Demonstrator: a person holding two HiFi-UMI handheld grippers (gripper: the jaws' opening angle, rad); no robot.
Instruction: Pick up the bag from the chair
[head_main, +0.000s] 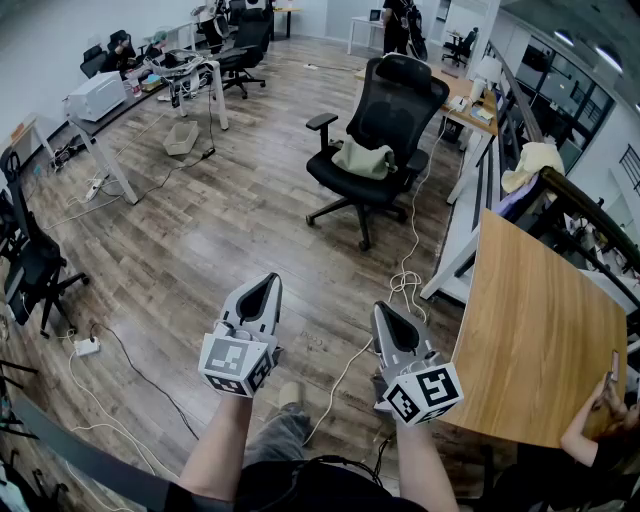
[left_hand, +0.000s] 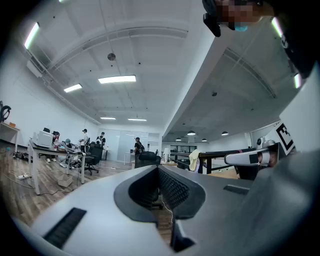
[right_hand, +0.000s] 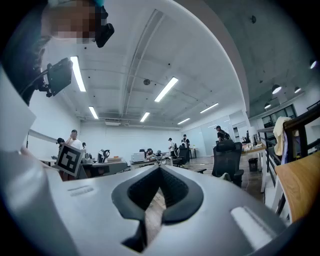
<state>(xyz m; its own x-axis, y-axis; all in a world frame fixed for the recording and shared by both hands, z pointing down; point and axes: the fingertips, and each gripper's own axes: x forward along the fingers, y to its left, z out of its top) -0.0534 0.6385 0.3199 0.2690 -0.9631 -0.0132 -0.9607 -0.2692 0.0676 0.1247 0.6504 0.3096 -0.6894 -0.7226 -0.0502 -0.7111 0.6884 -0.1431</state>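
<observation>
A pale beige bag (head_main: 362, 158) lies on the seat of a black mesh office chair (head_main: 395, 100) in the middle of the room, well ahead of both grippers. My left gripper (head_main: 268, 284) and right gripper (head_main: 383, 312) are held low and close to my body, pointing toward the chair. Both are shut with nothing between the jaws. In the left gripper view the left gripper (left_hand: 159, 168) has its jaws meeting, and the chair (left_hand: 148, 159) is small beyond them. In the right gripper view the right gripper (right_hand: 160, 169) is likewise shut, with the chair (right_hand: 226, 156) off to the right.
A wooden table (head_main: 535, 330) stands close on the right, with a person's hand (head_main: 605, 395) at its edge. A white cable (head_main: 405, 285) trails over the wood floor between me and the chair. Desks (head_main: 150, 85) and a black chair (head_main: 35, 265) line the left side.
</observation>
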